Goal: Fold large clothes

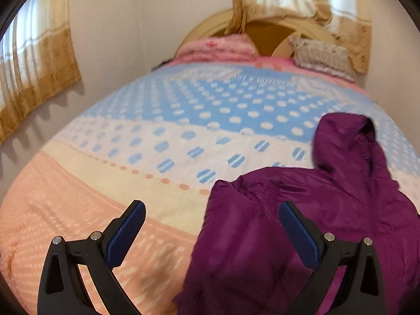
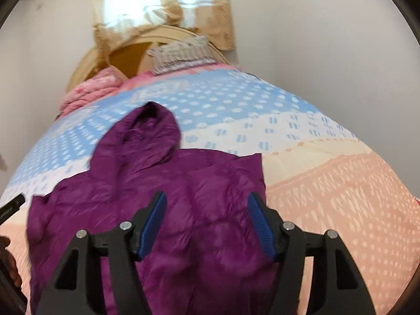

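Right gripper [image 2: 207, 223] jaws apart, nothing pinched, purple jacket [image 2: 162, 197] spread directly below and ahead, hood farthest. Left gripper [image 1: 212, 232] wide open, empty, jacket's sleeve edge under its right finger. Beyond: bare bedspread [image 1: 183, 120], then pillows [image 1: 323, 55], headboard [image 2: 147, 42].

A bed [image 1: 162, 136] wears a dotted blue, white and peach cover; pink folded bedding [image 1: 220, 46] and a patterned pillow [image 1: 323, 56] lie against its rounded headboard [image 1: 273, 23]; beige curtains [image 1: 39, 60] hang behind.
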{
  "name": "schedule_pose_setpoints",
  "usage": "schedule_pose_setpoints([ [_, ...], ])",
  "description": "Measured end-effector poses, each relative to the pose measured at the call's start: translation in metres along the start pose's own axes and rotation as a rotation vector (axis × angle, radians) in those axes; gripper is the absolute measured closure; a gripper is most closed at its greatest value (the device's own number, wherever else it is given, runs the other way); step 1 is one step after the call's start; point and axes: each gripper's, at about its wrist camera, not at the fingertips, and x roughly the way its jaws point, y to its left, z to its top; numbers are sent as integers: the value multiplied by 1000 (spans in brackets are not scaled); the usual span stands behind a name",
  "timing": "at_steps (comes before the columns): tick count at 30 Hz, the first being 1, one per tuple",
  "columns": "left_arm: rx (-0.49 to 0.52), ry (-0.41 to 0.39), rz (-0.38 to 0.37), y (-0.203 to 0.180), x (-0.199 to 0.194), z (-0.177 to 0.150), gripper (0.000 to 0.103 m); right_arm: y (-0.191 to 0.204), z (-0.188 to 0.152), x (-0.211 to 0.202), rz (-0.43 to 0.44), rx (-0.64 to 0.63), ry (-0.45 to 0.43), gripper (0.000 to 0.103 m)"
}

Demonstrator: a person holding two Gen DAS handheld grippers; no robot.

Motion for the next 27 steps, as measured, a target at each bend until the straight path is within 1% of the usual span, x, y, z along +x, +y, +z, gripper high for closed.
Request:
schedule_pose_setpoints([
  [2, -13, 37, 4, -7, 20, 0, 1, -2, 2, 21, -20, 11, 26, 44],
  [3, -6, 56, 1, -11, 29, 1, 1, -3, 2, 34, -37, 6, 40, 45],
  [5, 19, 95, 21, -21, 45, -8, 1, -8, -3, 57, -72, 3, 81, 45],
  [8, 60, 140, 2, -34, 62, -26, 1, -22, -17, 69, -95, 7, 110, 46],
  [9, 85, 155, 10, -40, 66, -29, 1, -26, -22, 72, -96, 11, 117, 46],
  [10, 100, 140, 25, -43, 64, -28, 1, -28, -23, 72, -94, 15, 121, 46],
  [12, 107, 143, 32, -45, 64, -29, 1, -26, -24, 72, -99, 10, 113, 45],
  [18, 74, 158, 2, -38, 67, -30, 1, -26, -23, 76, -115, 13, 136, 44],
  [27, 60, 163, -12, -37, 70, -30, 1, -26, -25, 79, -128, 3, 142, 40],
])
